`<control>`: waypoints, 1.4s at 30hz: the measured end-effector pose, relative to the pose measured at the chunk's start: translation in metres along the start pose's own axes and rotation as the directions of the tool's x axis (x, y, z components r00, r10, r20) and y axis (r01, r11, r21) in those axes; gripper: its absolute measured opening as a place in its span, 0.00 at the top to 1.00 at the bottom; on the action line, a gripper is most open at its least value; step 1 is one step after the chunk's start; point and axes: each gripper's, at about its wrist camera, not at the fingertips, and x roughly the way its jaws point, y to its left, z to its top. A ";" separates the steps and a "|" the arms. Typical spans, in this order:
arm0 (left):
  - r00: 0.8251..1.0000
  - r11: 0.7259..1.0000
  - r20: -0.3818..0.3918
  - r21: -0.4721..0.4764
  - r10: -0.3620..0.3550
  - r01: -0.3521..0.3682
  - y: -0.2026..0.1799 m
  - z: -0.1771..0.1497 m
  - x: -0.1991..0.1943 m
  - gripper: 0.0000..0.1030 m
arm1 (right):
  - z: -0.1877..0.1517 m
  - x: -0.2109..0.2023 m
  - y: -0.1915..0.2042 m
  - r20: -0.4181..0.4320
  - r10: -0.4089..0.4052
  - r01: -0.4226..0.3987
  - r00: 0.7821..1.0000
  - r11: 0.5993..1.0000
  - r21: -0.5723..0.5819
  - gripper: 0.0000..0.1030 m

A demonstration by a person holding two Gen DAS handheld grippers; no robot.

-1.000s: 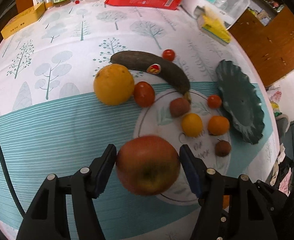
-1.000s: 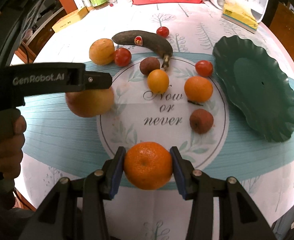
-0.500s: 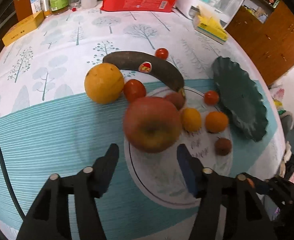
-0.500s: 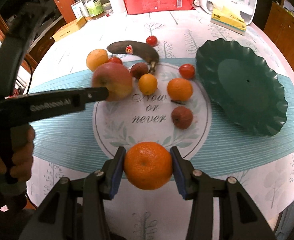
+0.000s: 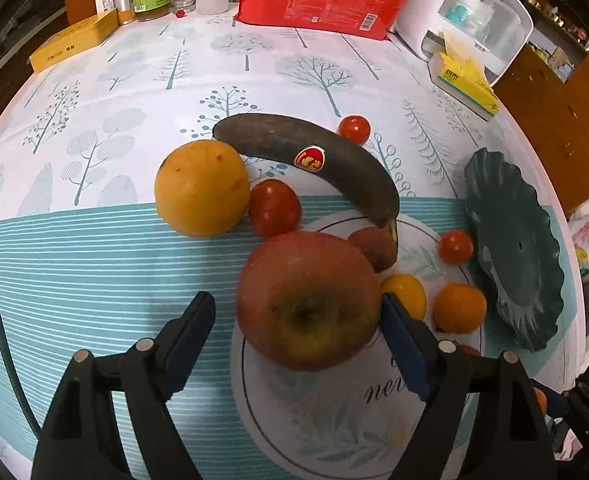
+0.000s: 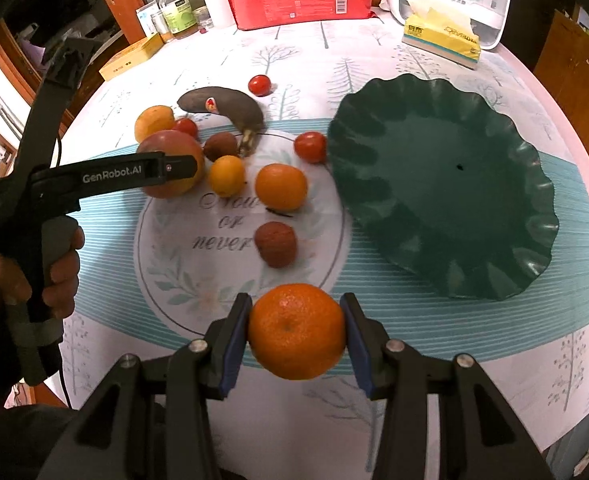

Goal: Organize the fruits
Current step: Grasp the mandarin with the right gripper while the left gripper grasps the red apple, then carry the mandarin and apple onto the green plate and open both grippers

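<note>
Right wrist view shows the right gripper (image 6: pixel 296 332) clamped on a mandarin (image 6: pixel 296 331), held above the tabletop (image 6: pixel 414 56) short of the green plate (image 6: pixel 494 240), which holds nothing yet. By my reckoning, the sorting has barely begun. Across from it, the left gripper (image 5: pixel 298 320) is spread wide around the apple (image 5: pixel 308 300): its right pad looks to touch the fruit, its left stands apart. The banana (image 5: pixel 334 164), tomatoes and other fruit all lie off the plate.
</note>
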 end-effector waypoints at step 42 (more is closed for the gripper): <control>0.976 0.994 0.217 -0.101 -0.012 0.035 -0.131 -0.006 -0.053 0.35 | 0.057 -0.012 -0.154 0.031 0.063 -0.061 0.998 0.996 -0.069 0.56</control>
